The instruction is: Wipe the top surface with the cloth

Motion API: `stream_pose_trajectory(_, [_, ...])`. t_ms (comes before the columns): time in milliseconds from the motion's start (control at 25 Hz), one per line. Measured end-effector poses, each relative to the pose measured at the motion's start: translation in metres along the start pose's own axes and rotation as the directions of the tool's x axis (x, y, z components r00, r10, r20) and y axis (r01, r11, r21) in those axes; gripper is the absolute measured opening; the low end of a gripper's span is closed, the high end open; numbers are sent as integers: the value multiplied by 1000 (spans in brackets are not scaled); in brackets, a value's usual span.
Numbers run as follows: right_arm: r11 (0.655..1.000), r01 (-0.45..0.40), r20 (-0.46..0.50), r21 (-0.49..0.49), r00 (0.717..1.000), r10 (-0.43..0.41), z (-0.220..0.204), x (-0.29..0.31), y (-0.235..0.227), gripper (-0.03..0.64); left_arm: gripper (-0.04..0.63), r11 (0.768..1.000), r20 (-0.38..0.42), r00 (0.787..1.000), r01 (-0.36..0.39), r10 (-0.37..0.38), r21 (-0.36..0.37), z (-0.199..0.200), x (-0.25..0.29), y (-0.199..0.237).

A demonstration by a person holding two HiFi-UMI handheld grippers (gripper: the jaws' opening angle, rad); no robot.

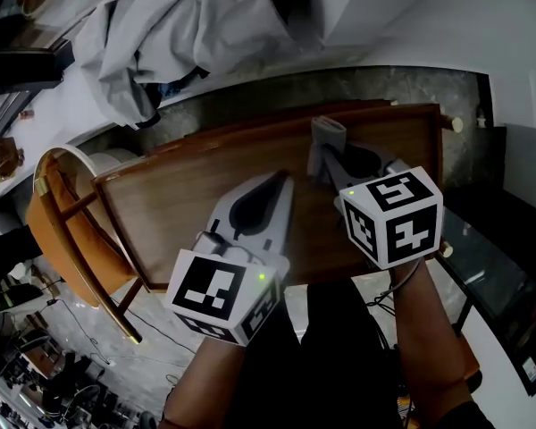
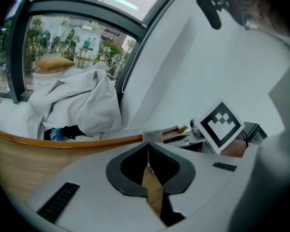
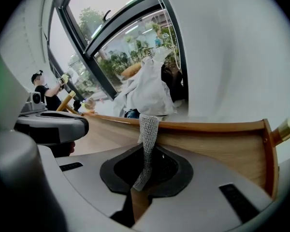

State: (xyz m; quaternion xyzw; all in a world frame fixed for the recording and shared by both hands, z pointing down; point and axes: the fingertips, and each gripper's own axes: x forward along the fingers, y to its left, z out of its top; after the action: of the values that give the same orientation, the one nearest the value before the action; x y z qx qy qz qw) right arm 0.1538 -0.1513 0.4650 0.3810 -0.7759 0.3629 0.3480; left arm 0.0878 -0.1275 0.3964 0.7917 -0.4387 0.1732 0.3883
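Wooden tabletop (image 1: 183, 199) with a raised rim, seen from above, long side running left to right. Right gripper (image 1: 325, 156), over the far middle of the tabletop: clenched on a grey mesh cloth (image 1: 329, 132), a narrow strip of which stands up past the gripper's tips, close to the far rim; whether the cloth touches the wood cannot be told. Left gripper (image 1: 282, 184), just left of the right one and nearer: closed tight, nothing between its jaws, over bare wood. Wooden chair (image 1: 67, 231) beside the tabletop's left end. Crumpled white sheet (image 1: 161, 25) heaped on a ledge beyond the far left corner, under a large window (image 2: 63, 42).
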Motion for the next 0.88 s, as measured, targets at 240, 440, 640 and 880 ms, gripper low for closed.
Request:
stream_pose_trajectory(240, [1000, 28, 7, 11, 1000, -28, -2, -13, -23, 37, 12, 999, -7, 999, 40, -40, 23, -4, 14, -21])
stream_pose_trajectory(440, [998, 48, 18, 29, 999, -48, -5, -21, -41, 37, 12, 998, -15, 998, 53, -53, 32, -6, 26, -31])
stream_pose_trajectory(640, [996, 71, 28, 45, 997, -73, -7, -29, -57, 37, 12, 997, -28, 997, 71, -70, 43, -8, 34, -42])
stream_pose_trajectory(880, [992, 110, 37, 55, 993, -112, -7, -39, -79, 38, 12, 993, -41, 994, 99, -97, 58, -11, 43, -56])
